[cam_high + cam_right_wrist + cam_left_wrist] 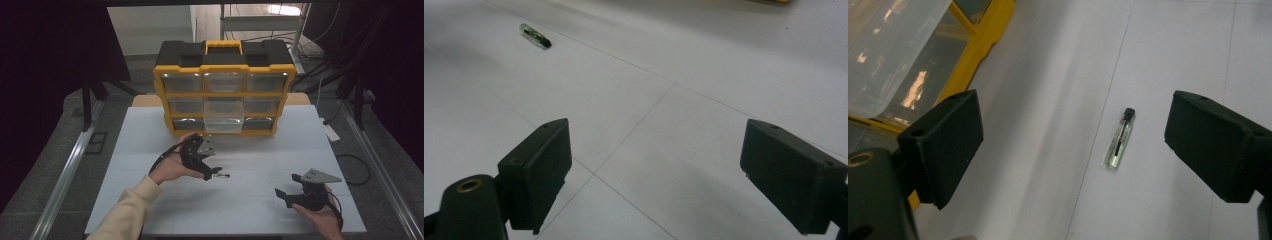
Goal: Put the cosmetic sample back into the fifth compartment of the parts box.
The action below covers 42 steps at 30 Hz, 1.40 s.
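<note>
A: Two grippers were on the white table in the high view. The left gripper sat in front of the yellow organizer, whose clear middle drawer stood pulled out. The small vial lay just off its jaw tips. The right gripper was well apart from it, low to that side, holding nothing.

B: Left gripper view?

A: Jaws wide apart, nothing between the pads. The vial lay flat on the table ahead, nearer the right-hand jaw than the left, black cap pointing away. The organizer's yellow frame sat beyond the left-hand jaw.

B: Right gripper view?

A: Its jaws also spread, empty. The vial lay far ahead and off toward the left-hand jaw, on its side.

B: Risks?

A: Judgement only: the vial was round and off-centre in the left gripper's gap. Closing without centring could let one pad touch first and roll it away. A hard squeeze might crack the glass. A high grip could let it slip on lifting.
</note>
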{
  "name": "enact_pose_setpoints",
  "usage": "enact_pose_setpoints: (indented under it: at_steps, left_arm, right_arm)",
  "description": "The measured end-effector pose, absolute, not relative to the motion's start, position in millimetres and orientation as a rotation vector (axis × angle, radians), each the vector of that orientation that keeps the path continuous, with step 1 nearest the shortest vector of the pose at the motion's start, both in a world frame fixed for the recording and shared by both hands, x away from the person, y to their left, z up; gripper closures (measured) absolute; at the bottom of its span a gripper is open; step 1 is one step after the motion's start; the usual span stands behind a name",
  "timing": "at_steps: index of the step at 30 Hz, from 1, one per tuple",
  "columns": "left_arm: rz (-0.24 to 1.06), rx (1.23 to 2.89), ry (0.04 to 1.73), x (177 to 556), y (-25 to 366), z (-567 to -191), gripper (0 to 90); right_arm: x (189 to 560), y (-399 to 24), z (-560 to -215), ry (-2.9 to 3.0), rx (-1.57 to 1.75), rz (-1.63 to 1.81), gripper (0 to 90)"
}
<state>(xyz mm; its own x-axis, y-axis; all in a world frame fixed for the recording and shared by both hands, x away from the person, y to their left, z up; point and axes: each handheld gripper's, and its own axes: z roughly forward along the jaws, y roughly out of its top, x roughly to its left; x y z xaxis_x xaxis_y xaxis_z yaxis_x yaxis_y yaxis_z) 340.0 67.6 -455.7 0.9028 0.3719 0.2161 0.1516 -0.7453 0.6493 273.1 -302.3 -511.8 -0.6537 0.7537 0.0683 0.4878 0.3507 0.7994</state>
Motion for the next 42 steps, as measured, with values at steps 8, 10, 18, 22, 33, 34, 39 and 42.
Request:
enact_pose_setpoints:
  at_steps: [8, 10, 18, 22, 33, 34, 39, 42]
  left_arm:
    - [0.397, 2.435, 0.307, 344.9, 57.8, -460.0, 9.4]
    - [0.378, 2.446, 0.308, 346.8, 54.8, -462.1, 9.7]
    - [0.302, 2.48, 0.286, 352.3, 47.7, -470.6, 12.3]
    - [0.277, 2.496, 0.29, 355.1, 45.2, -475.3, 12.7]
    - [0.216, 2.546, 0.292, 357.3, 37.0, -485.8, 13.1]
    - [0.216, 2.546, 0.292, 357.3, 37.0, -485.8, 13.1]
    - [0.207, 2.57, 0.294, 358.5, 33.5, -494.0, 12.8]
    - [0.196, 2.587, 0.289, 359.6, 30.1, -499.9, 12.8]
  right_arm:
    - [273.6, -302.6, -512.4, 2.309, 1.098, 1.204, 13.3]
    - [273.6, -302.7, -512.5, 2.31, 1.098, 1.204, 13.3]
    - [273.6, -302.4, -512.7, 2.313, 1.099, 1.205, 13.3]
    - [273.7, -302.4, -512.9, 2.314, 1.1, 1.202, 13.3]
    - [273.8, -302.0, -513.3, 2.32, 1.099, 1.2, 13.3]
    - [273.8, -302.0, -513.3, 2.32, 1.099, 1.2, 13.3]
    - [273.7, -301.7, -513.5, 2.323, 1.097, 1.199, 13.3]
    - [274.1, -301.8, -513.9, 2.325, 1.096, 1.196, 13.3]
